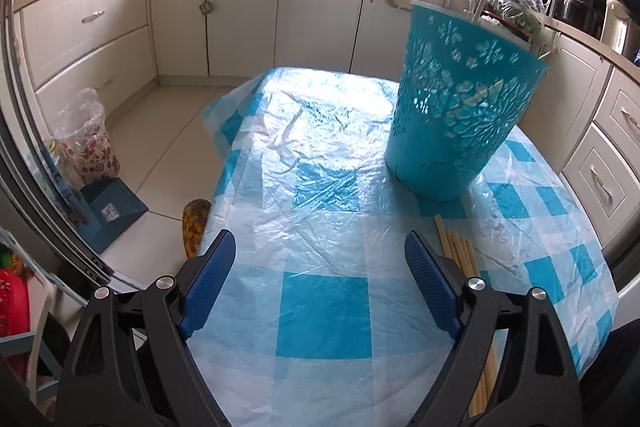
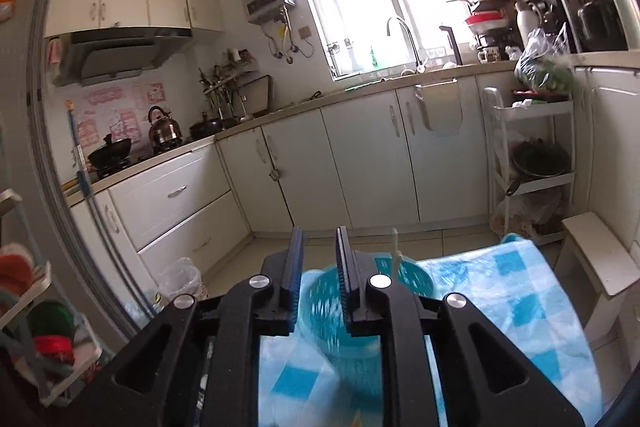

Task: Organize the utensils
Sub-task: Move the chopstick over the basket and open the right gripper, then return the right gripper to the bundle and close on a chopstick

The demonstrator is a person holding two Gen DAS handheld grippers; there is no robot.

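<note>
A teal cut-out basket (image 1: pixel 460 99) stands upright at the far right of the table (image 1: pixel 320 307), which is covered with a blue-and-white checked cloth under clear plastic. A bundle of several pale wooden chopsticks (image 1: pixel 460 251) lies on the cloth just behind the right finger of my left gripper (image 1: pixel 320 243). That gripper is wide open, with nothing between its fingers. My right gripper (image 2: pixel 319 239) hovers above the blurred basket (image 2: pixel 332 311); its jaws stand a narrow gap apart and hold nothing. One pale chopstick (image 2: pixel 394 251) sticks up out of the basket, just right of the fingers.
White kitchen cabinets (image 1: pixel 248 15) line the far walls. On the floor to the left of the table are a plastic bag (image 1: pixel 86 143) and a blue dustpan (image 1: pixel 108 211). A white stool (image 2: pixel 596 259) and a shelf cart (image 2: pixel 528 155) stand to the right of the table.
</note>
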